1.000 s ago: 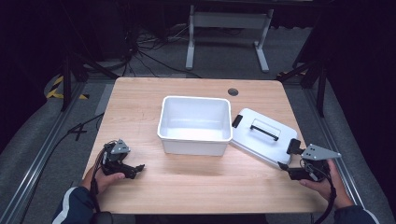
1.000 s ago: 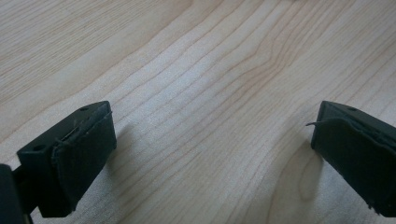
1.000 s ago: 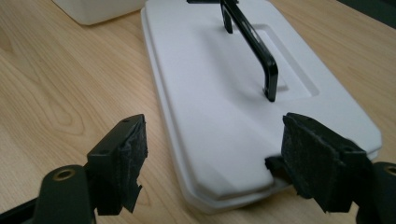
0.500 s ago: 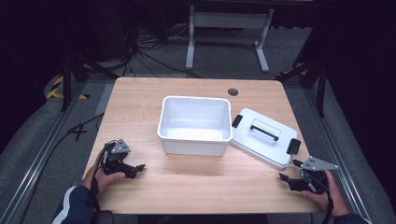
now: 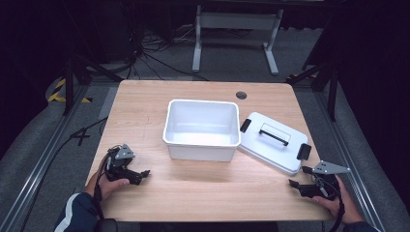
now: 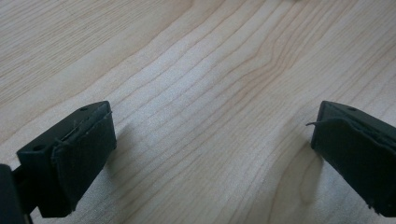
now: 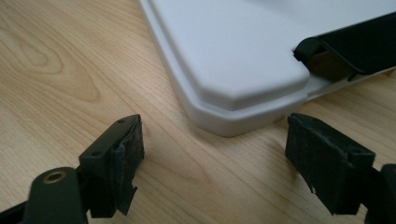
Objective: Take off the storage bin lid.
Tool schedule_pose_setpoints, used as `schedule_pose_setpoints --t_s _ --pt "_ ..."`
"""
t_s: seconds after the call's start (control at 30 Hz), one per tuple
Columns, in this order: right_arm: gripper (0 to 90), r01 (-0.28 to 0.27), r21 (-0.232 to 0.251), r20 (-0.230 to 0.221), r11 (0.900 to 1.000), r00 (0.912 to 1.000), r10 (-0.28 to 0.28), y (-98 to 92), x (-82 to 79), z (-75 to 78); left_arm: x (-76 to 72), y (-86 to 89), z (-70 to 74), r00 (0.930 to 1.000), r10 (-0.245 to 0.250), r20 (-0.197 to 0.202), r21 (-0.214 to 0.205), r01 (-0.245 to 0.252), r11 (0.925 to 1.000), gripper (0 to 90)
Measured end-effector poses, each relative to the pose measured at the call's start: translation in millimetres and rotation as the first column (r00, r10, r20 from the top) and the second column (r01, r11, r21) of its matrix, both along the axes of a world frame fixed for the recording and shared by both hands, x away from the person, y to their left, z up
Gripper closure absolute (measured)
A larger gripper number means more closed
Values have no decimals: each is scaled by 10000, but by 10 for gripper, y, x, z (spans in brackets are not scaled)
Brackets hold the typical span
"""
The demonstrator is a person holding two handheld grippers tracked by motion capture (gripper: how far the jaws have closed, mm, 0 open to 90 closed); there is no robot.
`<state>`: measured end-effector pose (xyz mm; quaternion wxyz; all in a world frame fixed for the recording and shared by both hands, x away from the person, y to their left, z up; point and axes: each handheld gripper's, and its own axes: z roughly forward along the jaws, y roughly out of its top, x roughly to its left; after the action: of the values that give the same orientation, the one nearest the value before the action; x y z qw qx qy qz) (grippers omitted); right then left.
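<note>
on the left we see our left gripper (image 5: 144,173) low on the light wooden table (image 5: 145,106), its jaws wide apart with only bare wood between them. to its right sits the white plastic tub (image 5: 202,129), open on top, with free wood in front of it. touching its right side lies the flat white lid with black handle and clips (image 5: 273,141). our right gripper (image 5: 292,182) is near the table's right front edge, jaws spread wide, pointing at the lid's rounded corner, not touching it.
</note>
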<state>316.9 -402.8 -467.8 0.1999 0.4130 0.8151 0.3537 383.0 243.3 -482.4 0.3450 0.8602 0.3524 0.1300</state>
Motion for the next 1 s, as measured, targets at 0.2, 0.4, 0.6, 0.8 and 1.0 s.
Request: schedule_pose_setpoints --t_s 0.2,0.4,0.6,0.8,1.0 --pt "196 55 -6 5 10000 10000 -55 2 -6 0 11 0 -3 10000 -86 35 -10 86 10000 1" --pt "195 67 11 5 10000 10000 -67 2 -7 -1 13 -1 -3 10000 -87 40 -16 87 10000 1" --pt "195 38 -11 -20 10000 10000 -38 -1 -5 2 14 -3 -4 10000 -51 43 -26 51 10000 1" --pt "195 30 -15 -20 10000 10000 -30 -1 -4 2 15 -3 -4 10000 -53 44 -27 53 10000 1" --pt "181 105 -5 -16 9999 9999 -105 1 0 -1 16 -4 -4 10000 -36 48 -24 36 10000 1"
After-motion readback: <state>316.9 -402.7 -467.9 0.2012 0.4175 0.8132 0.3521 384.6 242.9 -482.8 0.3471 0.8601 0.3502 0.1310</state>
